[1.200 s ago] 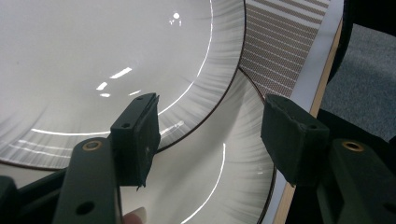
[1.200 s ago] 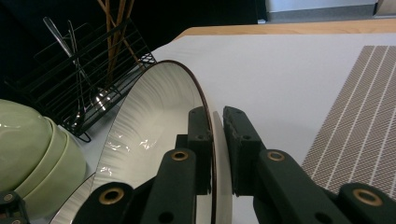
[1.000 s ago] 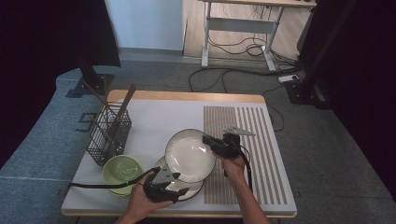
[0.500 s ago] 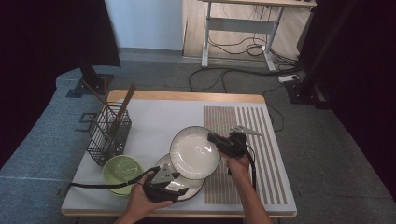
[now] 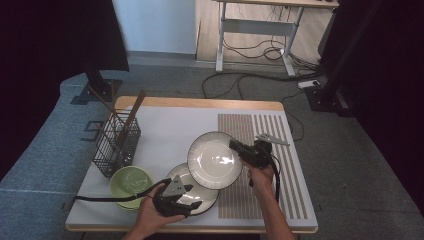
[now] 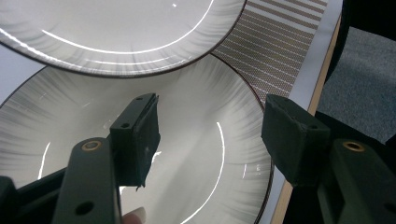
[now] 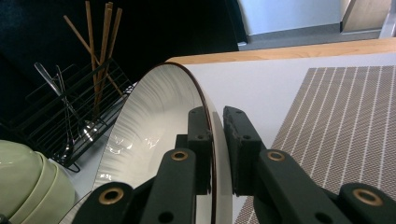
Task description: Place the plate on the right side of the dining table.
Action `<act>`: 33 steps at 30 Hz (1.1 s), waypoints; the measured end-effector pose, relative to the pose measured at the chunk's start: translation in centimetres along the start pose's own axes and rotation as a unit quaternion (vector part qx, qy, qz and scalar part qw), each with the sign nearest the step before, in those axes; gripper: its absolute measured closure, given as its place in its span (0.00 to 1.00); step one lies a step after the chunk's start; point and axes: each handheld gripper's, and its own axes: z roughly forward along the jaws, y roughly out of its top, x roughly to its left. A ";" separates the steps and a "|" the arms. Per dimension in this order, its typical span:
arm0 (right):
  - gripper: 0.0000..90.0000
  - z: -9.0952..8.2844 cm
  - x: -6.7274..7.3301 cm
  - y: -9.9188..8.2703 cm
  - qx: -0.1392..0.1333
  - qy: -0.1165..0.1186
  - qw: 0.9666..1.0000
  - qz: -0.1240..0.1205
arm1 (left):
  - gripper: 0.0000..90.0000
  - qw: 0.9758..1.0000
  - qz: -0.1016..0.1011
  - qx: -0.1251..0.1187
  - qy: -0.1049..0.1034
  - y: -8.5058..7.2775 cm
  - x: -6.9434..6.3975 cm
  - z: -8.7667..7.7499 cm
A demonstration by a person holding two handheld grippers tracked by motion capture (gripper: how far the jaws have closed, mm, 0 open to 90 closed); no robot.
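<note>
Lifted further right: round glossy ribbed plate (image 5: pixel 215 160), rim clamped in right gripper (image 5: pixel 240 150) jaws; left gripper (image 6: pixel 210 135) jaws apart.

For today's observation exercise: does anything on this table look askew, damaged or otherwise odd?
Nothing looks damaged or spilled. One thing is askew: the upper plate is tilted, clamped by its rim in the right gripper, partly over the lower plate that lies flat. The left gripper is open above that lower plate.
</note>
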 end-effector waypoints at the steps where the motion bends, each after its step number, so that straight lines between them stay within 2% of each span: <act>1: 0.91 -0.1 -0.1 0.0 0.000 -0.001 1.000 0.000 | 0.41 1.000 0.000 0.000 0.000 0.0 0.0 0.0; 7: 0.91 -0.4 -0.6 0.0 -0.003 -0.010 1.000 0.003 | 0.41 1.000 -0.001 0.002 -0.001 0.0 0.0 0.1; 33: 0.91 -1.5 -1.8 0.2 -0.012 -0.022 1.000 0.019 | 0.41 1.000 0.000 0.003 -0.002 0.0 0.0 0.0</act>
